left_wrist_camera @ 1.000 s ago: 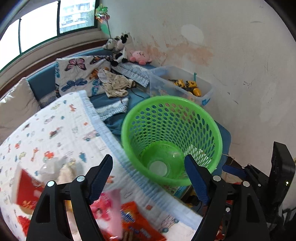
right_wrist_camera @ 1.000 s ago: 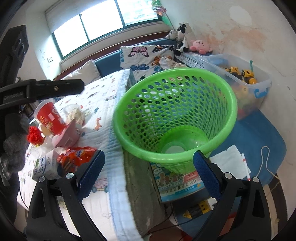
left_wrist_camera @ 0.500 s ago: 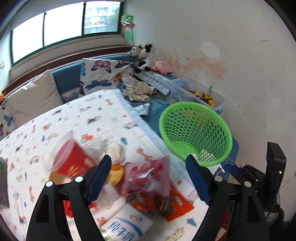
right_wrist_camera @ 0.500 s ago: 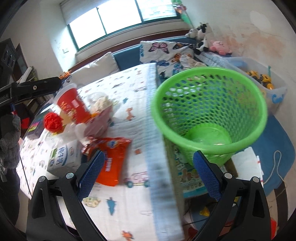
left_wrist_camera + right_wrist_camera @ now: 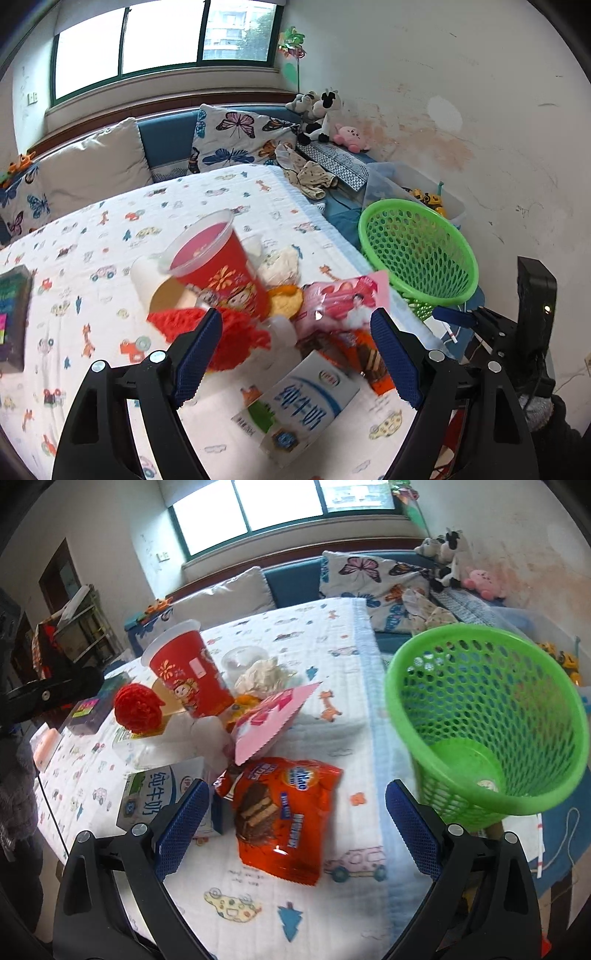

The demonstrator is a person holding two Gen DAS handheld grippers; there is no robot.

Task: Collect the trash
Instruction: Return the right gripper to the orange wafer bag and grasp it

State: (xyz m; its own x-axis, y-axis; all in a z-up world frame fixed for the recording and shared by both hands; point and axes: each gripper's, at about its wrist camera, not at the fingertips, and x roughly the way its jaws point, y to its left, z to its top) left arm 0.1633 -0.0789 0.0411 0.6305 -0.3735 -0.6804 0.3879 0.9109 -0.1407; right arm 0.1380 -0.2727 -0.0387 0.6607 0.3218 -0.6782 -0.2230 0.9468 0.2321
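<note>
A pile of trash lies on the patterned tablecloth [image 5: 258,904]: a red paper cup [image 5: 218,269] [image 5: 188,675], a red crumpled ball [image 5: 236,332] [image 5: 136,709], a pink wrapper [image 5: 343,299] [image 5: 269,720], an orange snack bag [image 5: 284,812], a milk carton [image 5: 299,410] [image 5: 155,794] and crumpled tissue [image 5: 262,674]. A green mesh basket [image 5: 417,251] [image 5: 487,720] stands off the table's right edge. My left gripper [image 5: 295,358] is open above the milk carton. My right gripper [image 5: 295,827] is open over the orange bag. Both are empty.
A dark box [image 5: 11,317] lies at the table's left. Cushions [image 5: 240,140] and soft toys [image 5: 321,118] line the window bench. A clear toy bin [image 5: 417,192] stands behind the basket by the wall.
Both grippers have swung left, away from the basket and over the trash pile on the table. Both stay open.
</note>
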